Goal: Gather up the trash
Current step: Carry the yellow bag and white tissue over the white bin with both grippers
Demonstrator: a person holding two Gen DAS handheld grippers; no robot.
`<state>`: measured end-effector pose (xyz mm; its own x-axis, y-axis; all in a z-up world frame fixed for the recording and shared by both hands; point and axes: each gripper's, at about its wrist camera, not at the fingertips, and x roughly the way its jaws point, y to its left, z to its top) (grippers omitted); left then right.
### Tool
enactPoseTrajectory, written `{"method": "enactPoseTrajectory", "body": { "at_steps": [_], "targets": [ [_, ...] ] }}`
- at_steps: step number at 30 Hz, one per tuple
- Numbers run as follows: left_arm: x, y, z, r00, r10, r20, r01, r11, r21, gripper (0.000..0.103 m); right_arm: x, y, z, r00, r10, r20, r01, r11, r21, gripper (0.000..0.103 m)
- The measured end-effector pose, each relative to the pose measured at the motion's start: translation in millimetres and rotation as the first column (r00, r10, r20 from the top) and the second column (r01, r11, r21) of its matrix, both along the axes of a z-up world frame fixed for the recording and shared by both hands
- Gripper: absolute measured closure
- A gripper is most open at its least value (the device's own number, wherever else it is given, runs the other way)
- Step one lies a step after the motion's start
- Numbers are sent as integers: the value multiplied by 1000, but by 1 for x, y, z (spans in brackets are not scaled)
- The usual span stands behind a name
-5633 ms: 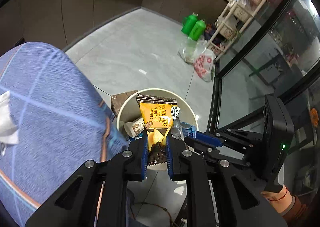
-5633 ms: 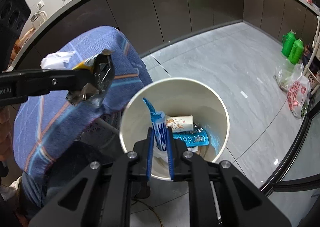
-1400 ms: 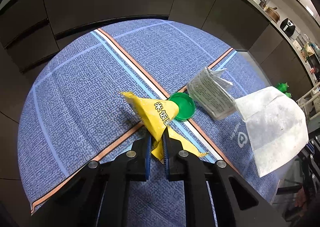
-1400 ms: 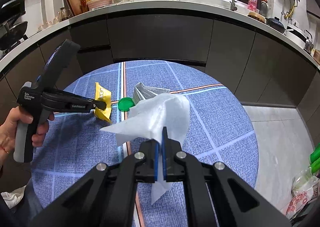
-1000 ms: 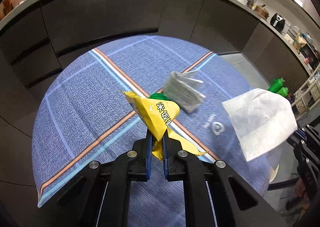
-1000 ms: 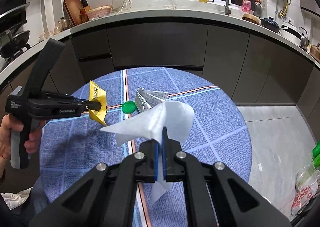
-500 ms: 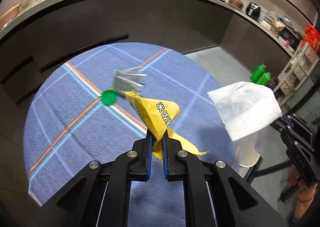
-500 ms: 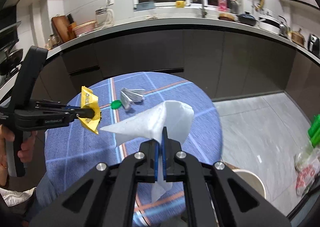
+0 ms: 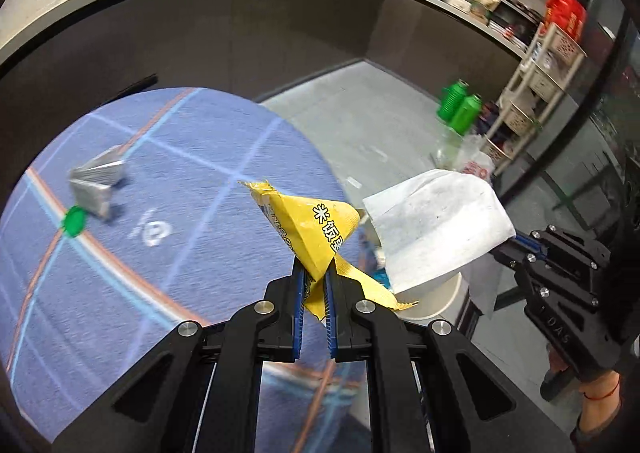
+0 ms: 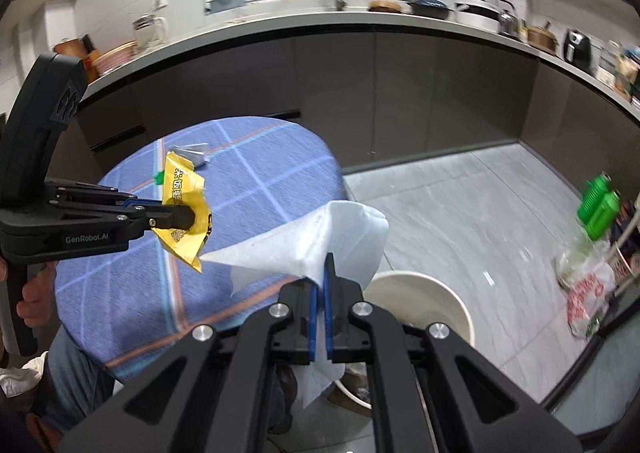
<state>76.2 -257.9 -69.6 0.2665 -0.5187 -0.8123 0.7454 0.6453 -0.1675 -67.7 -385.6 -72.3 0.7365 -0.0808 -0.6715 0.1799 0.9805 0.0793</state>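
Observation:
My left gripper (image 9: 314, 277) is shut on a crumpled yellow snack wrapper (image 9: 310, 227), held up over the right edge of the round blue table (image 9: 168, 189). My right gripper (image 10: 320, 277) is shut on a white paper napkin (image 10: 320, 241), which hangs above the rim of the cream trash bin (image 10: 424, 289) on the floor beside the table. From the right wrist view, the left gripper (image 10: 192, 219) and its yellow wrapper (image 10: 184, 205) hover over the table (image 10: 256, 197). In the left wrist view the napkin (image 9: 436, 225) hides most of the bin (image 9: 432, 297).
A folded paper leaflet (image 9: 98, 181) and a green bottle cap (image 9: 74, 222) lie on the tablecloth. Two green bottles (image 9: 458, 109) and plastic bags (image 10: 586, 293) sit on the floor by a white shelf rack (image 9: 536, 77). Dark cabinets (image 10: 360, 93) run behind.
Both grippers have swung right, away from the table's middle and towards the bin, each still holding its piece. The leaflet and cap have slid to the left of the left wrist view.

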Motion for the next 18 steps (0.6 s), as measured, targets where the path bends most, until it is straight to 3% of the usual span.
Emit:
{"method": "enactPoseTrajectory", "body": {
  "at_steps": [8,18],
  "targets": [
    [-10,-51,-19,998,-63,-15,63,998,29,95,-26,-40,-30,994,-100,-50,102,994,42,98],
    [-18,-99,-42,994,-110,-30,112,990,87,95,-28,-73,-82,981,-135,-138,151,982,114,98]
  ]
}}
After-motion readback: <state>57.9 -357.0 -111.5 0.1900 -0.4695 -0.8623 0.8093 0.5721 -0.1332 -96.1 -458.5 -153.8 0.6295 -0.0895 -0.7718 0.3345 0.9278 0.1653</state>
